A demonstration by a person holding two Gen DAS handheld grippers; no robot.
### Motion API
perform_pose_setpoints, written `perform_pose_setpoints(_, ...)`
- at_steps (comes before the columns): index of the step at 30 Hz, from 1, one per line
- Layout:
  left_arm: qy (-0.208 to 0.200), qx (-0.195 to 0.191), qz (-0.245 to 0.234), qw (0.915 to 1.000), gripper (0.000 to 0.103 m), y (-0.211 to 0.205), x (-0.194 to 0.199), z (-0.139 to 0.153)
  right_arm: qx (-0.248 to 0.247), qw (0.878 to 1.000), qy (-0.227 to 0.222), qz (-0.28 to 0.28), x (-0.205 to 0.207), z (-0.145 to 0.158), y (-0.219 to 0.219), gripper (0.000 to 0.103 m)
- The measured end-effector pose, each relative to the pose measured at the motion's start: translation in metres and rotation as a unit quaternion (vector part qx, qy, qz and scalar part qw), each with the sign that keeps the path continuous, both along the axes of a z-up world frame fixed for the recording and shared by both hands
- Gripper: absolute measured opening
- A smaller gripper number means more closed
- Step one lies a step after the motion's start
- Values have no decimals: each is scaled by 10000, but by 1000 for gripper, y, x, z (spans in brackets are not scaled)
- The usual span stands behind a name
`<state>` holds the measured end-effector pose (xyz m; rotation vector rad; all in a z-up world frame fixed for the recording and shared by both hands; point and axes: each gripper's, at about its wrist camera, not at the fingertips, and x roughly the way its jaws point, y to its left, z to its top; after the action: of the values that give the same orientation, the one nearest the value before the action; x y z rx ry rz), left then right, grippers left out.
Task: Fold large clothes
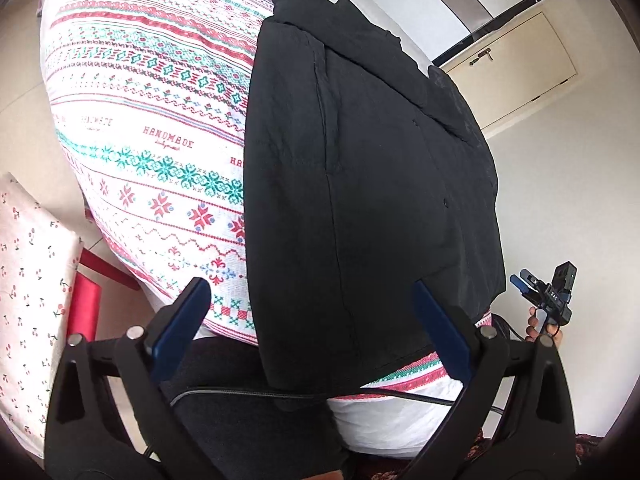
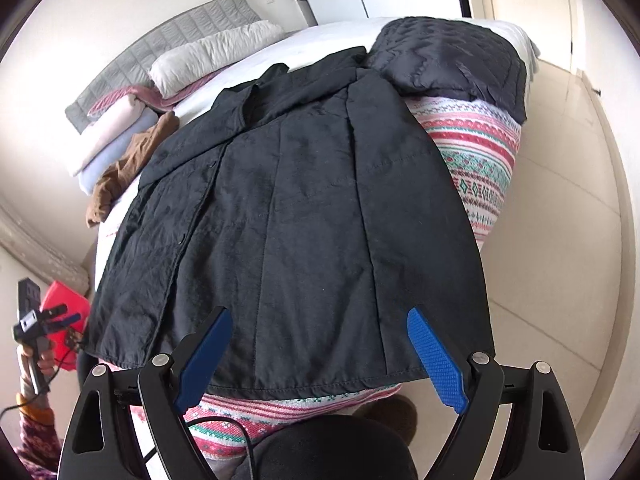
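Observation:
A large black coat (image 2: pixel 288 208) lies spread flat on the bed, collar toward the pillows and hem at the near edge. It also shows in the left wrist view (image 1: pixel 360 184). My left gripper (image 1: pixel 312 304) is open and empty, held above the coat's hem end. My right gripper (image 2: pixel 320 332) is open and empty, just above the hem at the bed's near edge. The right gripper also shows at the right of the left wrist view (image 1: pixel 540 292), and the left gripper at the left of the right wrist view (image 2: pixel 48 320).
The bed has a patterned red, green and white cover (image 1: pixel 152 128). A dark quilted jacket (image 2: pixel 452 60) lies folded at the far right corner. A brown garment (image 2: pixel 132 160), pillows (image 2: pixel 208 52) and folded blankets sit at the far left. A red chair (image 1: pixel 86 300) stands beside the bed.

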<state>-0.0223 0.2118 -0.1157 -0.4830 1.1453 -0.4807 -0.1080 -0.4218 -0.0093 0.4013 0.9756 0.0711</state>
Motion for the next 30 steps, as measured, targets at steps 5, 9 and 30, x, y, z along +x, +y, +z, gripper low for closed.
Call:
perform_pose_setpoints(5, 185, -45, 9, 9998, 95, 0, 16, -15, 434, 9976, -76, -540, -2, -10, -33, 90)
perform_pose_setpoints(9, 295, -23, -98, 9995, 89, -3, 29, -22, 481, 9953, -142, -832, 5, -17, -56, 90)
perform_pose_setpoints(30, 659, -572, -550, 9947, 7, -37, 17, -12, 1476, 9846, -123, -931, -1, -36, -76, 9)
